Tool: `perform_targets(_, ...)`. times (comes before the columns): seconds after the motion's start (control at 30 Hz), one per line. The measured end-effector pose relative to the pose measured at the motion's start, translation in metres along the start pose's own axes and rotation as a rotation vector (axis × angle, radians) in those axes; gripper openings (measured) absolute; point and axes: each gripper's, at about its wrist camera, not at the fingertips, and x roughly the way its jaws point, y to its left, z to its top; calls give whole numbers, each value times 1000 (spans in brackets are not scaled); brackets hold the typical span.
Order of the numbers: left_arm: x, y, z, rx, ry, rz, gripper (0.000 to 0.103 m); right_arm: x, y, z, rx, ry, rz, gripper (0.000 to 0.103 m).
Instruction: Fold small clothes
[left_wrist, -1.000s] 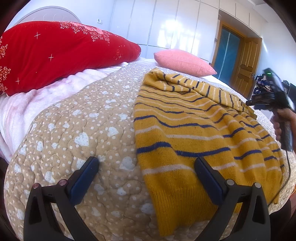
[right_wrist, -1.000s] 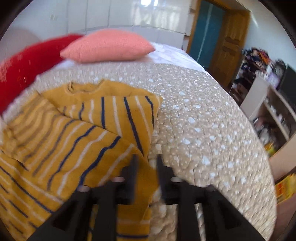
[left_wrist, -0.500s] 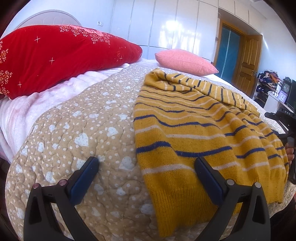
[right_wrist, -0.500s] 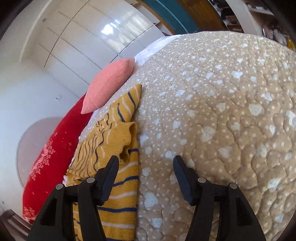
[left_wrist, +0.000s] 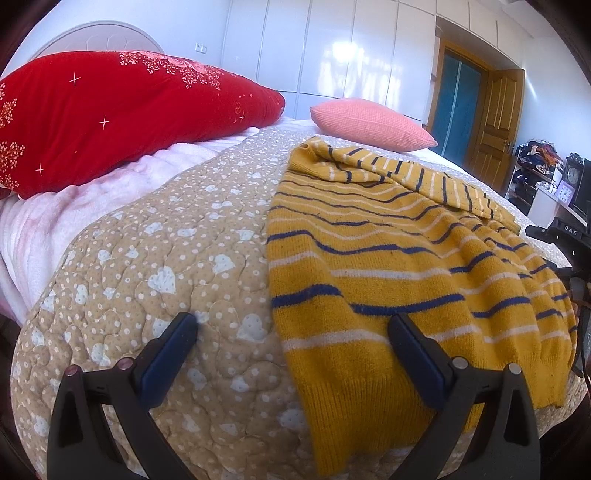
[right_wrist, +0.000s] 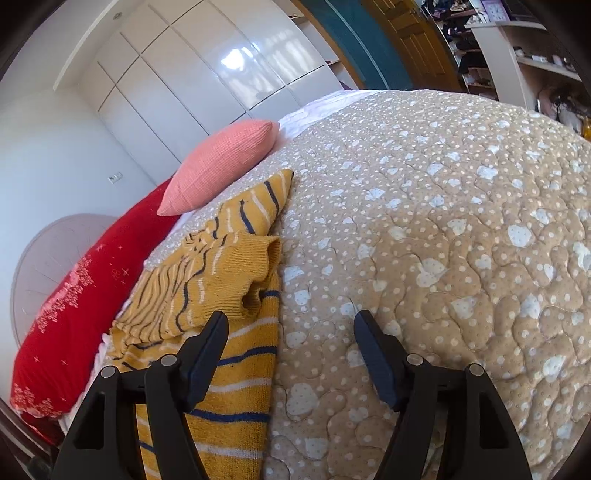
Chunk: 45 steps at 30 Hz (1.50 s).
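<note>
A yellow knit sweater (left_wrist: 399, 266) with navy and white stripes lies flat on the beige quilt (left_wrist: 147, 266), a sleeve folded across its top. My left gripper (left_wrist: 291, 332) is open and empty, just above the sweater's near left hem corner. In the right wrist view the sweater (right_wrist: 221, 280) lies at the left, its ribbed sleeve cuff folded onto the body. My right gripper (right_wrist: 290, 332) is open and empty, over the sweater's right edge near the cuff. The right gripper's body shows at the far right of the left wrist view (left_wrist: 565, 240).
A red pillow (left_wrist: 110, 114) and a pink cushion (left_wrist: 369, 123) lie at the head of the bed. A pink blanket (left_wrist: 74, 210) runs along the left side. White wardrobes, a wooden door (left_wrist: 496, 122) and cluttered shelves (right_wrist: 535, 55) stand beyond the bed.
My right gripper has let go of the sleeve, opened and dropped back to the sweater's right edge, tilting its view. The sleeve now lies folded on the body. My left gripper has barely moved.
</note>
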Motion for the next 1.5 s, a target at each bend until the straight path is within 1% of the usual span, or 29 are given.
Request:
perform_targets(0.2, 0, -1, 0, 3, 0, 4, 103, 7, 5, 1, -16, 8, -29, 74)
perform_targets(0.37, 1, 0, 1, 4, 3, -1, 103, 13, 15, 1, -53, 17, -84, 74)
perform_targets(0.5, 2, 1, 2, 1, 10, -8, 103, 19, 23, 1, -85, 26, -132, 74)
perform_targets(0.8, 1, 5, 2, -1, 18, -33, 103, 38, 48, -2, -210, 62, -296, 74)
perform_targets(1.07, -1, 9, 1, -8, 27, -67, 103, 47, 61, -5, -264, 76, -385, 76)
perform_targets(1.4, -3, 11, 1, -10, 29, -84, 103, 47, 61, -4, -284, 76, -422, 76)
perform_targets(1.43, -3, 11, 1, -10, 29, -84, 103, 47, 61, -5, -284, 75, -426, 79)
perform_targets(1.5, -3, 10, 1, -11, 29, -84, 103, 47, 61, -5, -282, 73, -428, 80)
